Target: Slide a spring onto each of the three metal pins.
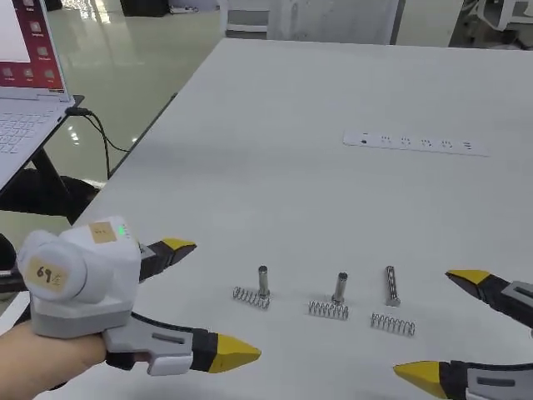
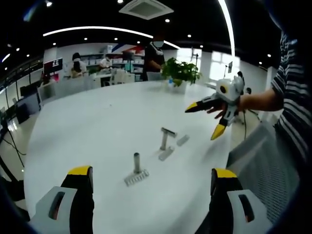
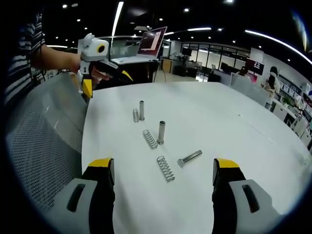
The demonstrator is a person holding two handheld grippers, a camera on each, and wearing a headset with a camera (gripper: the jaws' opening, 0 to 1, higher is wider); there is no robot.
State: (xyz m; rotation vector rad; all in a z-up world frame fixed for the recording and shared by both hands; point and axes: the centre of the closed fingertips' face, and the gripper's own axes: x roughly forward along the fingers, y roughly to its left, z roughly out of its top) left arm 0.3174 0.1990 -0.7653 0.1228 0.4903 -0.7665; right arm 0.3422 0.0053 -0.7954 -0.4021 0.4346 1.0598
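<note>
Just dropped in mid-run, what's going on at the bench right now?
A person holds a gripper in each hand above a white table. The left gripper and right gripper both have jaws open, holding nothing. The left pin and middle pin stand upright; the right pin looks to lie flat. Three springs lie loose beside them, none on a pin yet.

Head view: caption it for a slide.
Left tongs and right tongs, both open, flank three pins, a loose spring lying beside each, on the white table.

Three pins (image 1: 263,282) (image 1: 340,287) (image 1: 390,284) — three springs (image 1: 251,297) (image 1: 328,311) (image 1: 392,324).
</note>
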